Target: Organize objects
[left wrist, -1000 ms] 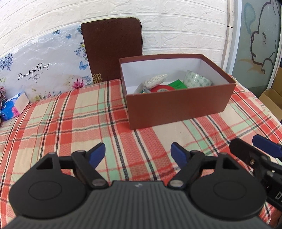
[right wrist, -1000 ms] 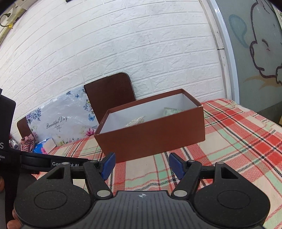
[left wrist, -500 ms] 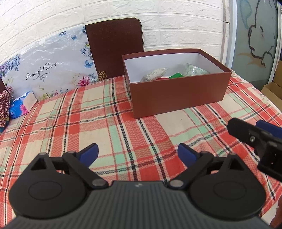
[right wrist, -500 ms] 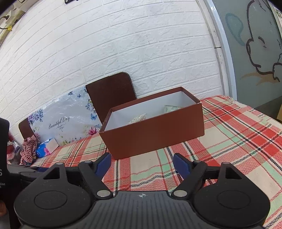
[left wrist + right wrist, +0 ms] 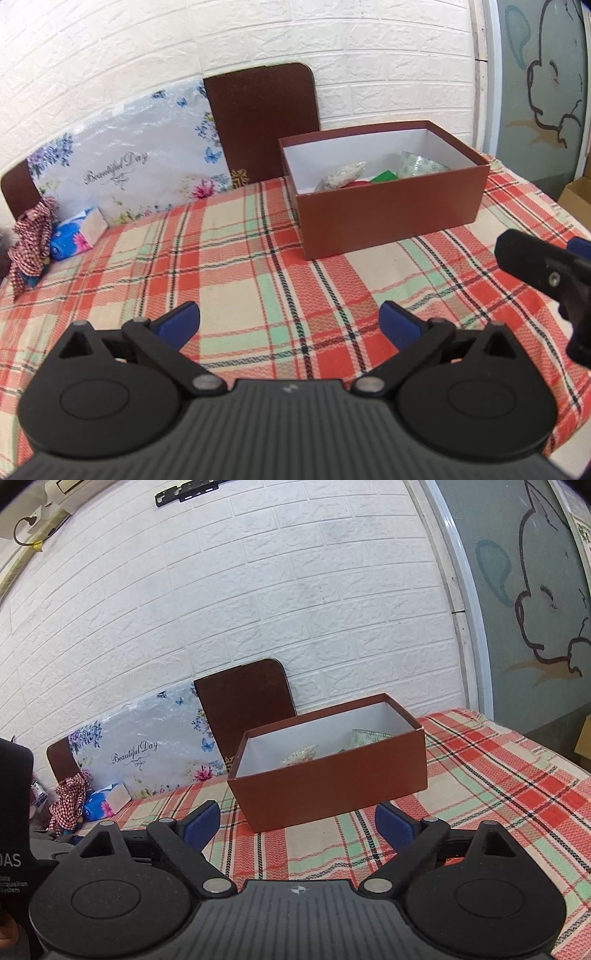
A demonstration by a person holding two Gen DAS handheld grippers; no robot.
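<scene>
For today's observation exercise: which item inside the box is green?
The flat green piece, lying between the whitish bag and the patterned tape roll in the box.

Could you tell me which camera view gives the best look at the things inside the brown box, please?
The left wrist view: it looks down into the brown box, showing a patterned tape roll, something green and a pale bundle. The right wrist view sits lower, so the box's front wall hides all but the tops of the roll and the bundle.

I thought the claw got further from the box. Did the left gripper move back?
Yes. The left gripper has drawn back from the brown box, which looks smaller against the brick wall. Its fingers have just been opening, nothing between them.
</scene>
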